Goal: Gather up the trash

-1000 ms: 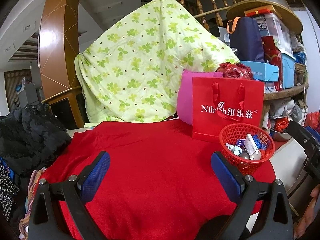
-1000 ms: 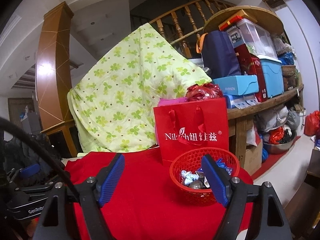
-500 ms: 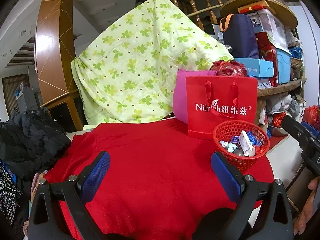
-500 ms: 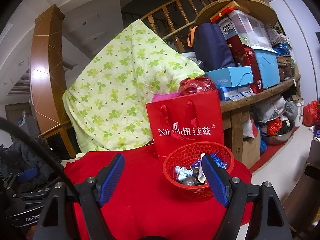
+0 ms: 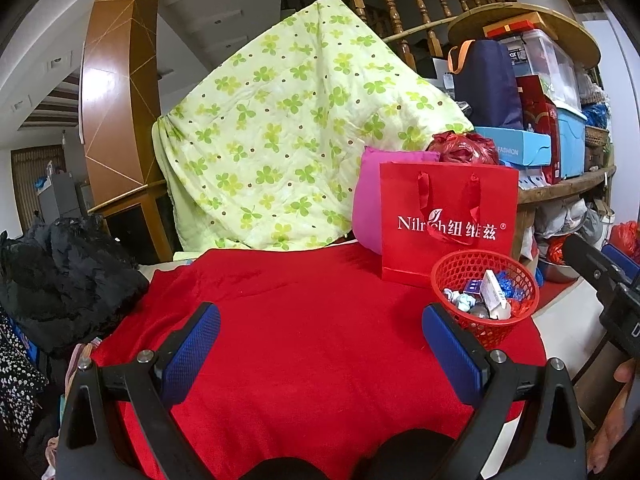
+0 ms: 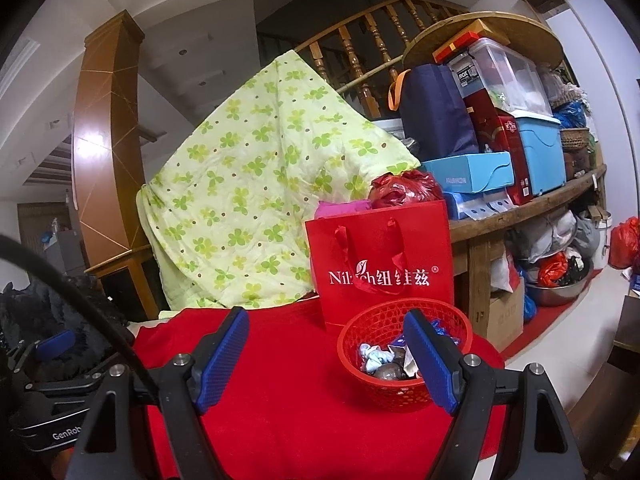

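Evenly lit indoors, soft and dim-ish. Glare streak on the wooden pillar (image 5: pixel 116 92), left of the green quilt (image 5: pixel 296 128). Strong fisheye bending with black corners. Sharp throughout, no motion blur. Saturated red cloth (image 6: pixel 300 400), faint shadows below the quilt.

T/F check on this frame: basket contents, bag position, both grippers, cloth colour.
1. The red basket is empty. False: it holds wrappers and a small box.
2. The red gift bag stands upright behind the basket. True.
3. The right gripper grips a wrapper. False: its jaws stand open, with nothing between them.
4. The left gripper is open over the red cloth. True.
5. The cloth is blue. False: it is red.
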`<action>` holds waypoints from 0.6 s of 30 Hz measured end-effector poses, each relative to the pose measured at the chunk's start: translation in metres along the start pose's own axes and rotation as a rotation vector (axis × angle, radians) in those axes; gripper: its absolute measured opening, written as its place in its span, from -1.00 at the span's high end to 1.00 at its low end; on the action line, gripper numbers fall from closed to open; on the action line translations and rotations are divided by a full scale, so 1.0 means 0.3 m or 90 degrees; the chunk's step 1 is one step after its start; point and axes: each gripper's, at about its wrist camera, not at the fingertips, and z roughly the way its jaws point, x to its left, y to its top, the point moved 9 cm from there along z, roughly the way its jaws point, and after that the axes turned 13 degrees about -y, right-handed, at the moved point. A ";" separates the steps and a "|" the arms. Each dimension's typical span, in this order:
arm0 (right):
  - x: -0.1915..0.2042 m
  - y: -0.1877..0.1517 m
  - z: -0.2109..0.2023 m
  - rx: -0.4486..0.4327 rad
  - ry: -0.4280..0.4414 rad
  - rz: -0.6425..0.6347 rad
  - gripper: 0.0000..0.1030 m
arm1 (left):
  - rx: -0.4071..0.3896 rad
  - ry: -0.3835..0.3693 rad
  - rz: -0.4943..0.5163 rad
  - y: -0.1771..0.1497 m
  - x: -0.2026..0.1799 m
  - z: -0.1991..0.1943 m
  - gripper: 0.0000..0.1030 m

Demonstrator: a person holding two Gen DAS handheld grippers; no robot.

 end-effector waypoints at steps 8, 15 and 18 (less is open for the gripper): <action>0.016 -0.017 -0.004 0.001 0.004 -0.011 -0.61 | 0.007 0.002 0.000 -0.013 0.006 -0.005 -0.95; 0.022 -0.025 0.003 0.009 0.009 -0.009 -0.63 | 0.001 0.005 -0.009 -0.031 0.032 -0.010 -0.95; 0.028 -0.028 0.003 0.005 0.008 -0.019 -0.63 | 0.007 0.001 -0.015 -0.036 0.040 0.008 -0.95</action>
